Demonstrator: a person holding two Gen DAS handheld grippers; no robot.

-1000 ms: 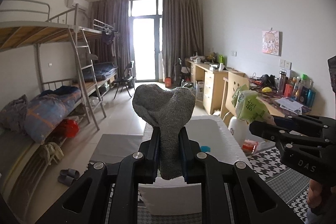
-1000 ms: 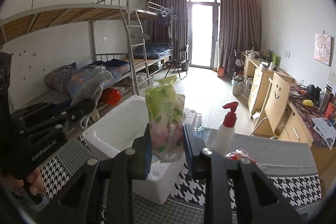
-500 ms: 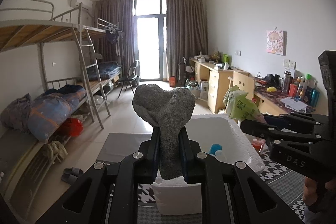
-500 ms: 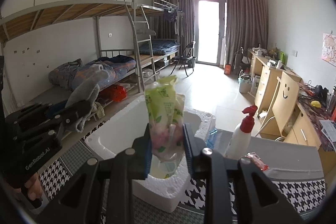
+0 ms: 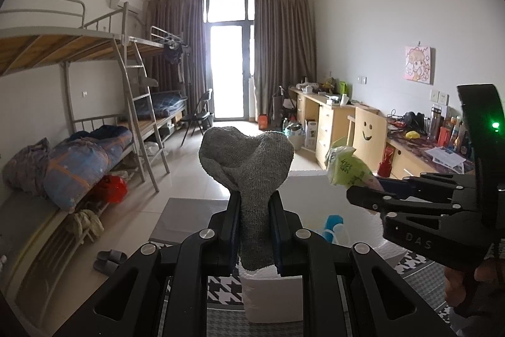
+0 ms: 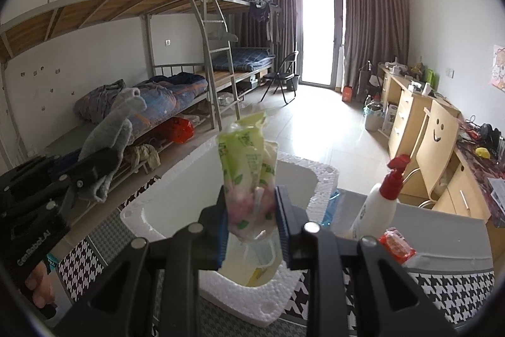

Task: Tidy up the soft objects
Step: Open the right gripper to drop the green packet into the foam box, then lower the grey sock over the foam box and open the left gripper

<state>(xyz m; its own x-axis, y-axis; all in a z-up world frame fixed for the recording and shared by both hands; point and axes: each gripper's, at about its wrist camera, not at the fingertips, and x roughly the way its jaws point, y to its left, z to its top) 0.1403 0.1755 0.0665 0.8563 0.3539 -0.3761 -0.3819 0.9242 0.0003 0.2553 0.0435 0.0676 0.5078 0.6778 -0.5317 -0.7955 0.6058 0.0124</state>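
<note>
My left gripper [image 5: 254, 229] is shut on a grey knitted sock [image 5: 249, 169] and holds it upright over the near corner of a white foam box [image 5: 274, 302]. My right gripper [image 6: 251, 229] is shut on a green soft tissue pack [image 6: 249, 166] above the foam box [image 6: 252, 296]. The right gripper [image 5: 356, 196] with the green pack [image 5: 347, 168] shows at the right in the left wrist view. The left gripper [image 6: 74, 179] with the sock [image 6: 109, 135] shows at the left in the right wrist view.
The box stands on a houndstooth cloth [image 6: 451, 289]. A white spray bottle with a red top [image 6: 378, 204], a red packet [image 6: 396, 247] and a blue item [image 5: 333, 225] lie by the box. Bunk beds [image 5: 79, 122] line the left, desks [image 5: 341, 125] the right.
Both grippers have moved closer over the foam box, which now sits lower and nearer in both views. Both still hold their items.
</note>
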